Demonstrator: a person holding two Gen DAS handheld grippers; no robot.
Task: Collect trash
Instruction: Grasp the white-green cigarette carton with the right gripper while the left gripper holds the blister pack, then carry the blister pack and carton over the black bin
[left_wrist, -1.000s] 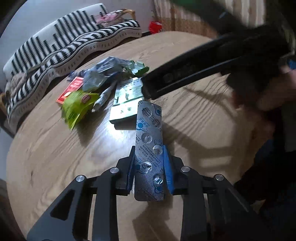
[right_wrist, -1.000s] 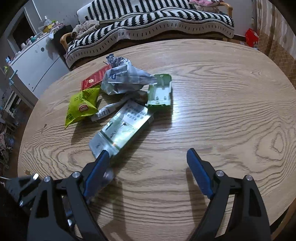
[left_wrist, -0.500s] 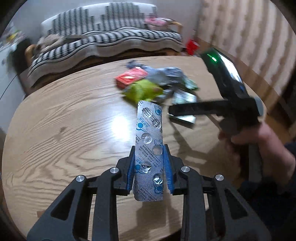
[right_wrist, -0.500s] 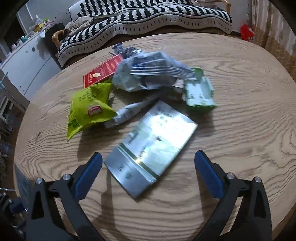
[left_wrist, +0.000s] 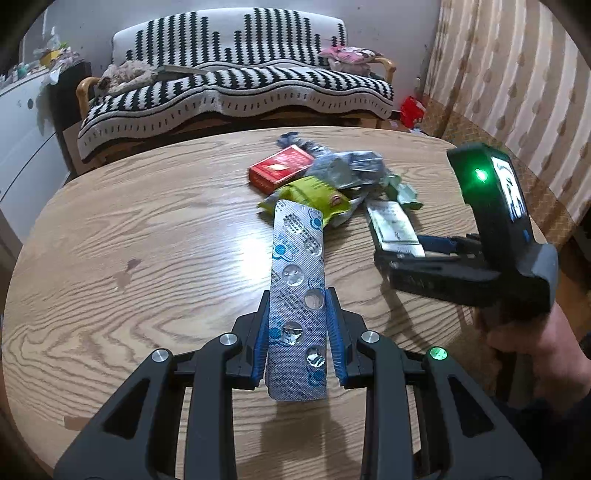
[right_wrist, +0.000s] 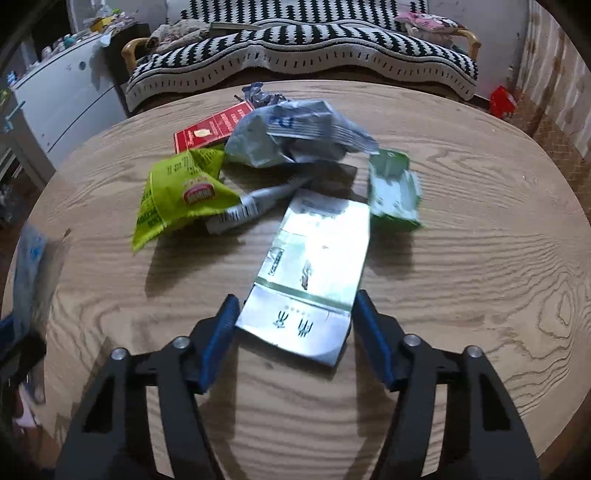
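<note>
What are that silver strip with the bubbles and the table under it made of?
The silver blister strip looks like foil-backed plastic: dull metallic sheen, burst pill pockets. The round table looks like wood or wood veneer, with bold grain and a glossy glare patch.

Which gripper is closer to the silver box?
Right. The right gripper straddles the silver box, jaws just closing. The left gripper holds a blister pack, off to the side.

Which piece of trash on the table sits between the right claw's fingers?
The flat silver-and-green carton, nearest the right claw; the other litter lies beyond it.
</note>
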